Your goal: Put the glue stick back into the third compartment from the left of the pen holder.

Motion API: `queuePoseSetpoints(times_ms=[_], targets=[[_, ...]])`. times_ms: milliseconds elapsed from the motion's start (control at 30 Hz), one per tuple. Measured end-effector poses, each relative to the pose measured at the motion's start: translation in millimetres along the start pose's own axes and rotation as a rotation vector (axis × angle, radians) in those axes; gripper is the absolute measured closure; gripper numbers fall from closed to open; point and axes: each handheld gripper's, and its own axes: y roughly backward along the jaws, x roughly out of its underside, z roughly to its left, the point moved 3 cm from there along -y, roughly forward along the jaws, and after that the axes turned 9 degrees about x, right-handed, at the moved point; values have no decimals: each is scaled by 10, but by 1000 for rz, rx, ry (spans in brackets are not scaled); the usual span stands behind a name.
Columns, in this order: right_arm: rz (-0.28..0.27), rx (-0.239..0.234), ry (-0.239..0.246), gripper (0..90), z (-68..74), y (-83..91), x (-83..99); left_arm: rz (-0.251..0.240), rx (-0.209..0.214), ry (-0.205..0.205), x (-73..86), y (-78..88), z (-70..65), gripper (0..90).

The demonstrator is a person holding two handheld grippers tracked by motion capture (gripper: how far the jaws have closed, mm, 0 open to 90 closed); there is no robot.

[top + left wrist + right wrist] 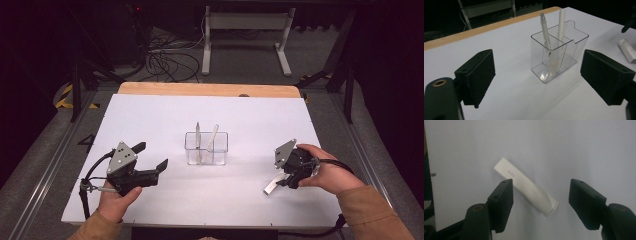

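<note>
Two pens stand stowed in clear holder, mid-table. One white tube left lying flat at right, between jaws of right gripper, spread and not yet gripping. Left gripper: released, empty, facing holder.

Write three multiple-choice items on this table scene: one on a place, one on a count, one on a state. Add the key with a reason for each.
1. Where does the white tube lie?
A. in the clear holder
B. flat on the white table top, below the right gripper
C. on the floor

2. How many pens stand in the clear holder?
A. two
B. four
C. none

3. How do the left gripper's jaws stand?
A. clamped on a pen
C. shut, pad against pad
B. apart with nothing between them

Key: 1 B, the right gripper hangs over the tube on the table top; 2 A, two pens lean in the holder; 3 B, bare table shows between the pads.
</note>
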Motion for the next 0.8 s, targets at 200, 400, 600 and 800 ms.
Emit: queuePoseSetpoints(times_ms=[200,400,600,800], targets=[[37,-26,70,406,-14,-61,29,3,1,-3,4,0,3,133],[54,-36,108,422,-26,-116,55,2,2,3,9,-1,5,133],[65,-49,166,440,-22,-181,77,0,0,0,10,-6,6,133],[79,-61,212,447,-2,-238,85,4,11,8,12,-4,12,133]])
